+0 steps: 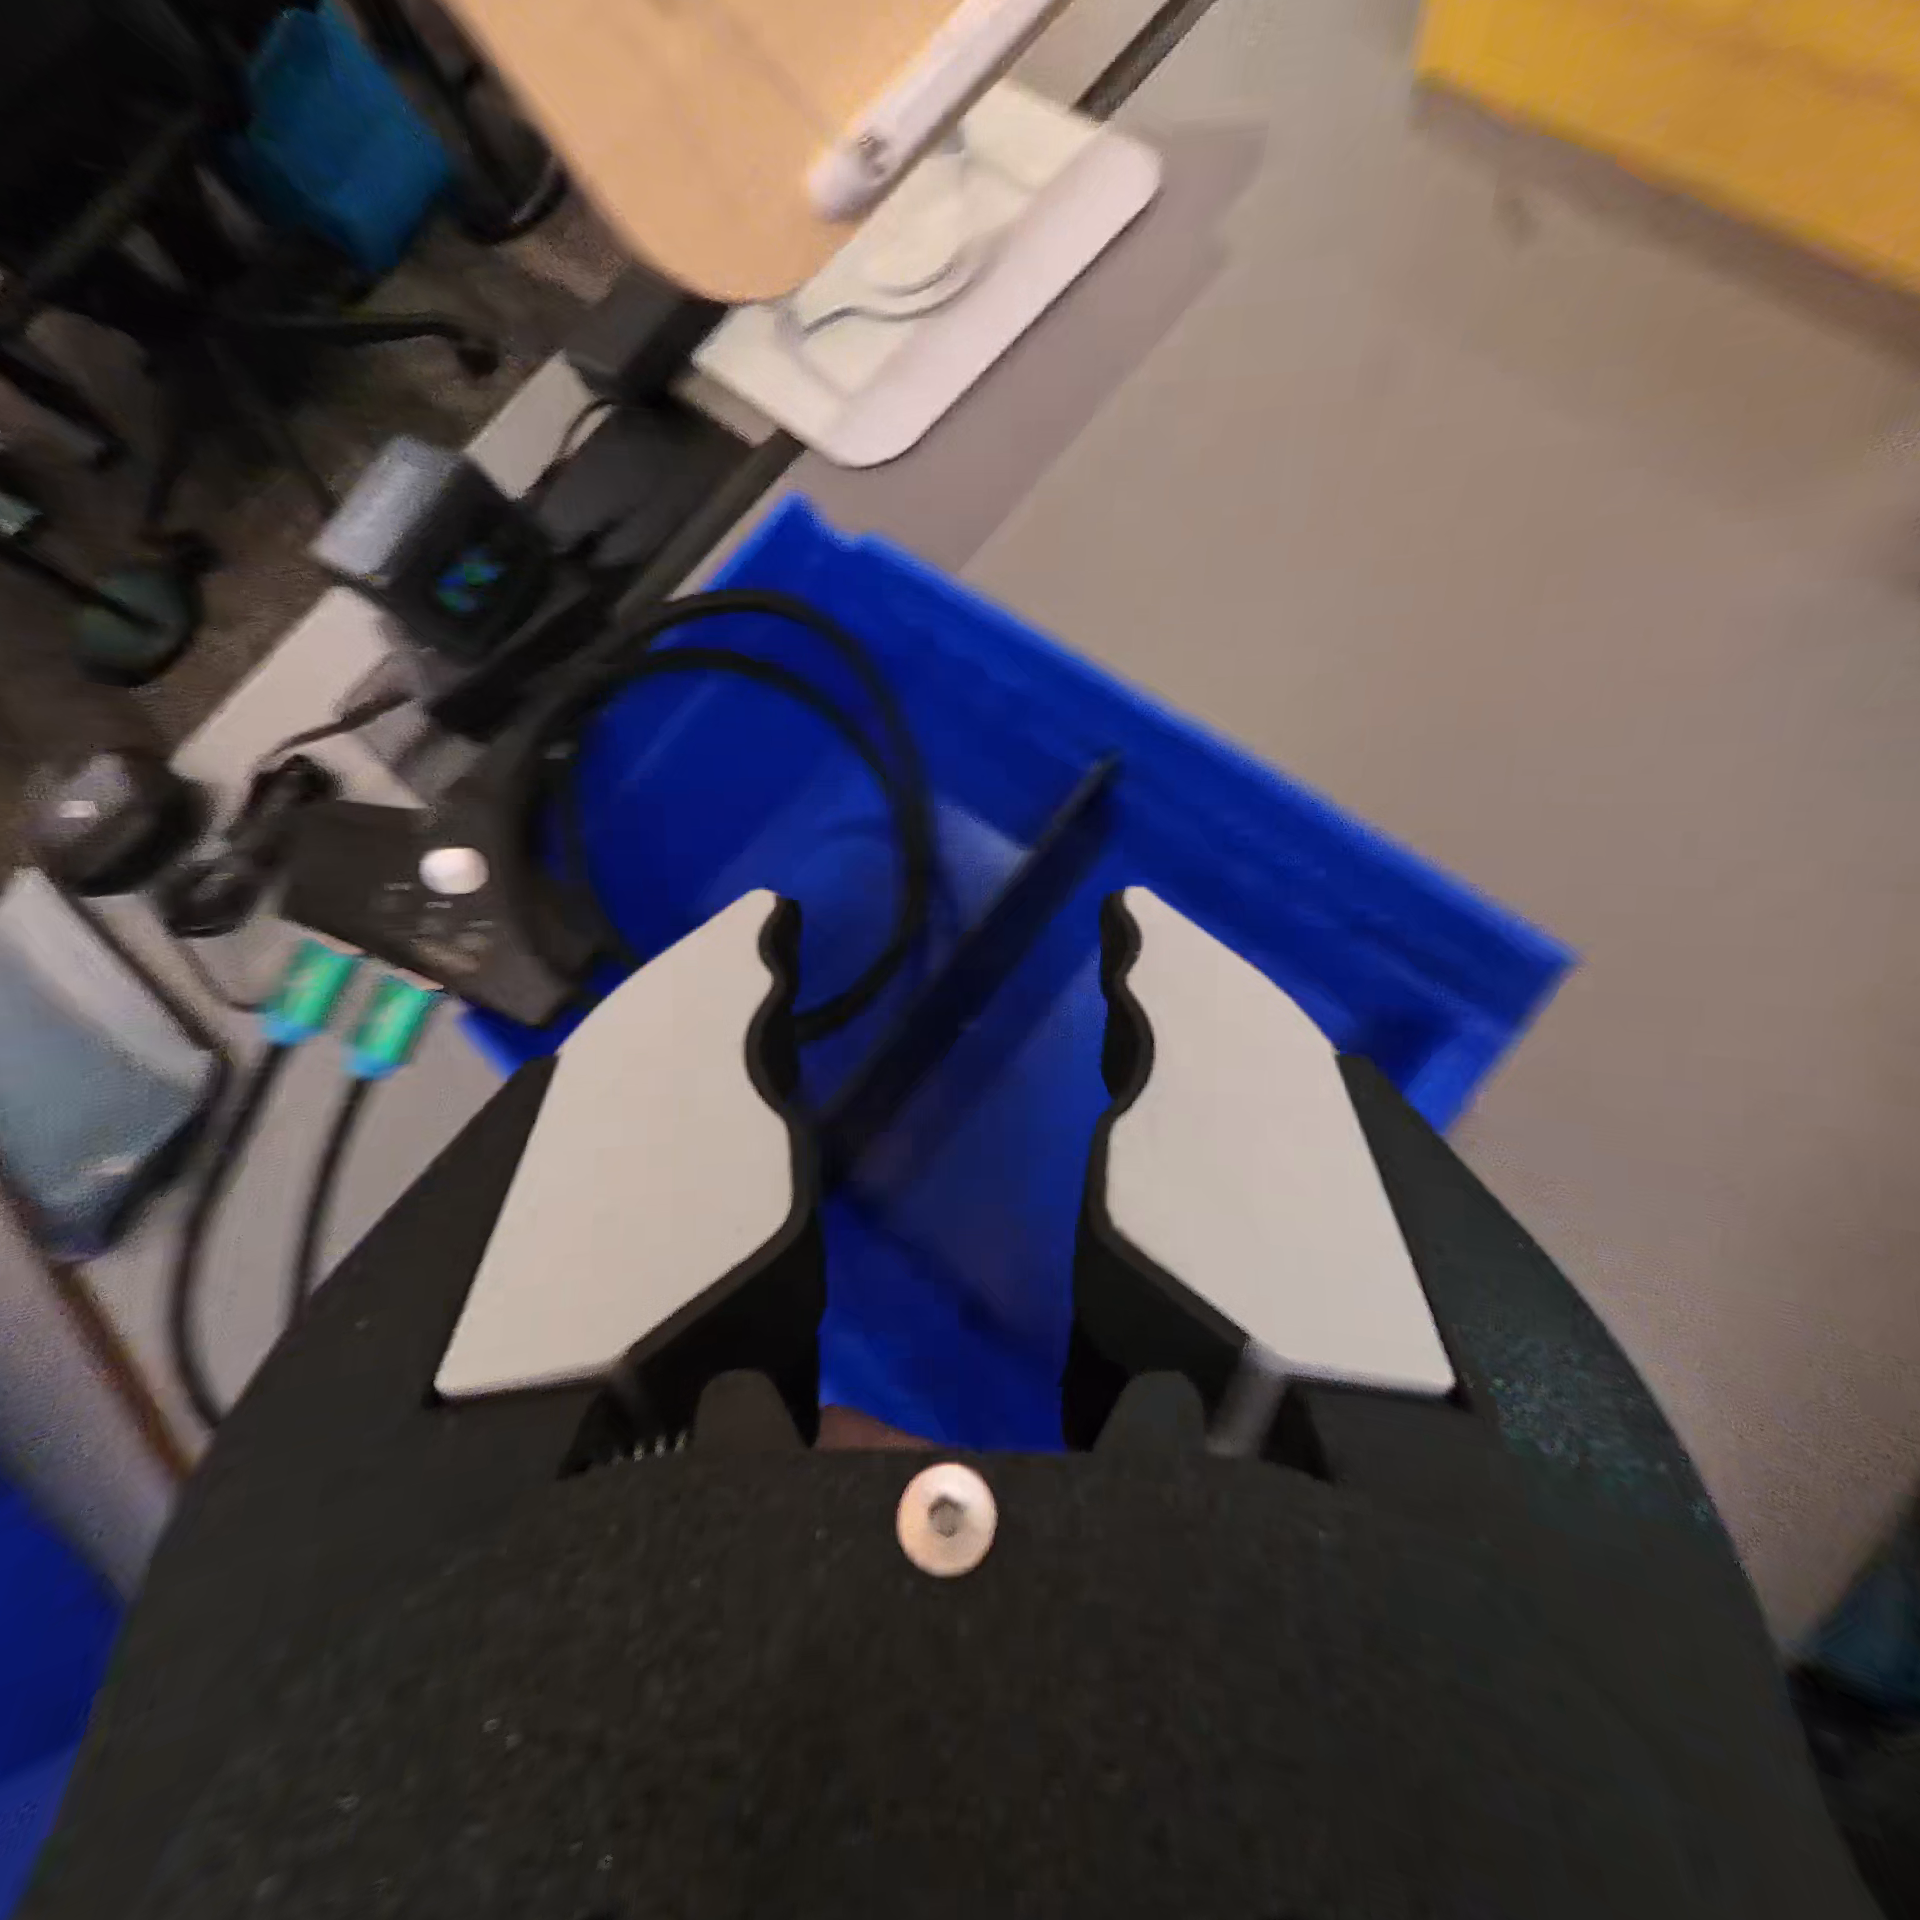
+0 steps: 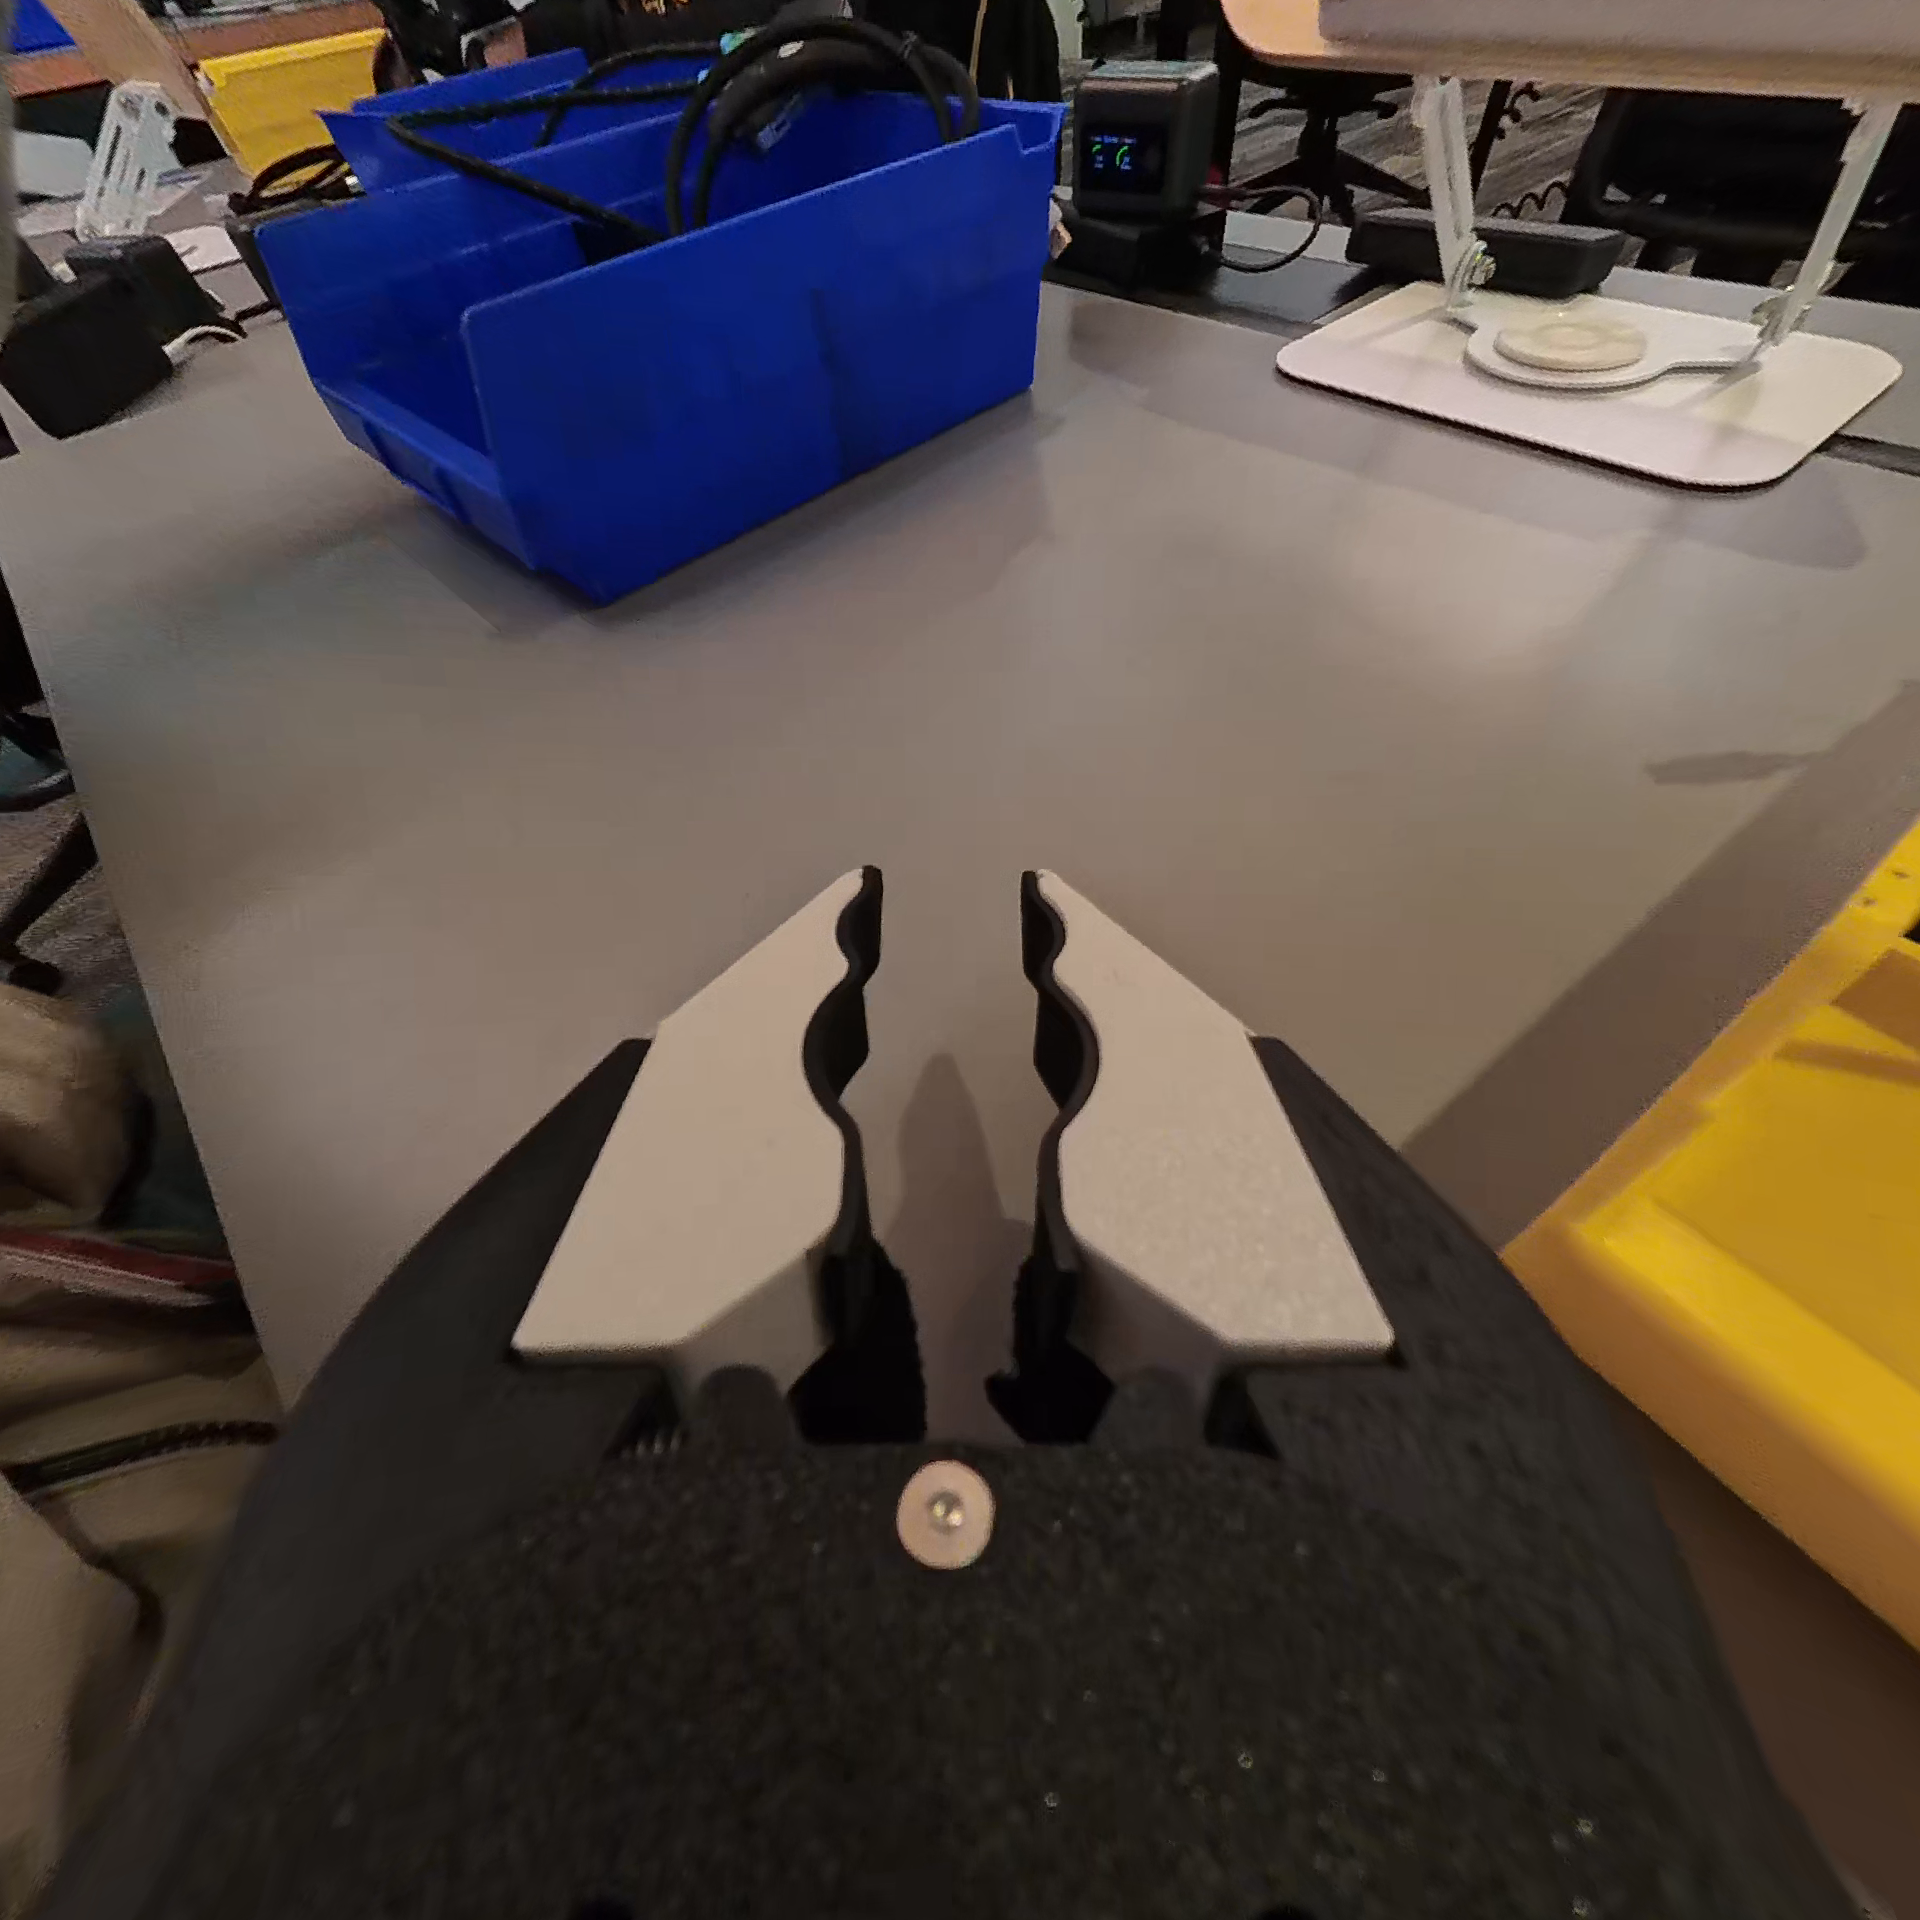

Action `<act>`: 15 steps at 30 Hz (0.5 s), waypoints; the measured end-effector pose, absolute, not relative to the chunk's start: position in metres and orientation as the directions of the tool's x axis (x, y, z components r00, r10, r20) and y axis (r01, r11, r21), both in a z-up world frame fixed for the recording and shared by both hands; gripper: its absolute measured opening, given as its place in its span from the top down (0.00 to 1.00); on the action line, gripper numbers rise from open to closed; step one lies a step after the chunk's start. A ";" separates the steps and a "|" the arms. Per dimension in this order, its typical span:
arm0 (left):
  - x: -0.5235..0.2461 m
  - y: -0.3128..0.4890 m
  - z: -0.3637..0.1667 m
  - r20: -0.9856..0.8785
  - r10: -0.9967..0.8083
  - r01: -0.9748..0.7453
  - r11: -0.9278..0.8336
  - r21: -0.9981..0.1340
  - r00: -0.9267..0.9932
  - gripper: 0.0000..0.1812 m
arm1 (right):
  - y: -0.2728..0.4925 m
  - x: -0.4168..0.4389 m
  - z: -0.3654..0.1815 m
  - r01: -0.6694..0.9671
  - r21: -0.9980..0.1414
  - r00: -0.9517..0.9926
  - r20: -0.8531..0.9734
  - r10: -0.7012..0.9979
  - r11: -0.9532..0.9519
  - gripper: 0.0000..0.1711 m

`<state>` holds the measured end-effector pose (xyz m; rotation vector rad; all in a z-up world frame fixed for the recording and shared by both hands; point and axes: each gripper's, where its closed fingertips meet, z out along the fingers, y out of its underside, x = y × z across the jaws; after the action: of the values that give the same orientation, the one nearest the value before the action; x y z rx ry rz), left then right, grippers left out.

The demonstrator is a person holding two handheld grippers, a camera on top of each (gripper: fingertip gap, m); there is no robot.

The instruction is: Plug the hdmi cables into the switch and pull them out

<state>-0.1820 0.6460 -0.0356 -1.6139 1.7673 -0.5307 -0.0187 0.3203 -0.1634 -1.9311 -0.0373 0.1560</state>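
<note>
In the left wrist view, my left gripper (image 1: 945, 914) is open and empty, held above a blue bin (image 1: 1247, 831) with a dark divider (image 1: 997, 935). A coiled black cable (image 1: 904, 790) lies in the bin. A black switch box (image 1: 395, 914) with a silver button sits by the bin's left end. Two plugs with teal ends (image 1: 348, 1003) lie just below it; the blur hides whether they are plugged in. In the right wrist view, my right gripper (image 2: 951, 883) is open and empty, low over the grey table (image 2: 1143, 675). The blue bin (image 2: 727, 343) with black cables (image 2: 831, 62) stands well ahead to the left.
A yellow bin (image 2: 1766, 1299) sits at the table's right edge near my right gripper. A white stand base (image 2: 1558, 416) stands at the back right and also shows in the left wrist view (image 1: 935, 312). A small black device with a lit screen (image 2: 1127, 135) is behind the bin. The gap from one gripper's tips to the other's is roughly 40 centimeters.
</note>
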 end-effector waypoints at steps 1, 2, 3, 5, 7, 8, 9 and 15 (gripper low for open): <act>-0.179 0.666 -0.038 -0.238 -0.971 -0.725 0.171 -0.667 -0.010 0.69 | 0.321 -0.020 -0.164 -0.054 -0.930 0.989 -0.099 0.107 -0.362 0.85; -0.172 0.685 -0.040 -0.277 -0.961 -0.743 0.200 -0.639 -0.020 0.68 | 0.323 -0.021 -0.164 -0.060 -0.929 0.988 -0.107 0.111 -0.364 0.85; -0.164 0.702 -0.043 -0.323 -0.945 -0.755 0.241 -0.610 -0.040 0.68 | 0.324 -0.022 -0.163 -0.064 -0.930 0.987 -0.112 0.114 -0.363 0.85; -0.147 0.727 -0.054 -0.380 -0.917 -0.787 0.321 -0.527 -0.119 0.68 | 0.327 -0.025 -0.163 -0.066 -0.930 0.985 -0.119 0.126 -0.362 0.85; -0.130 0.743 -0.071 -0.398 -0.893 -0.820 0.382 -0.426 -0.209 0.66 | 0.330 -0.027 -0.163 -0.062 -0.929 0.984 -0.118 0.135 -0.364 0.85; -0.123 0.751 -0.080 -0.404 -0.879 -0.833 0.410 -0.371 -0.252 0.66 | 0.330 -0.027 -0.164 -0.058 -0.928 0.984 -0.115 0.137 -0.368 0.85; -0.118 0.759 -0.089 -0.409 -0.866 -0.846 0.430 -0.315 -0.287 0.65 | 0.331 -0.028 -0.165 -0.053 -0.927 0.983 -0.113 0.142 -0.372 0.85; -0.116 0.804 -0.130 -0.462 -0.777 -0.885 0.463 0.041 -0.428 0.76 | 0.330 -0.029 -0.167 -0.053 -0.923 0.980 -0.121 0.158 -0.382 0.85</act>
<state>-0.1156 0.8040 -0.1299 -1.3995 2.3379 0.3931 -0.0294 0.3296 -0.1666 -1.9509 -0.0750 0.2237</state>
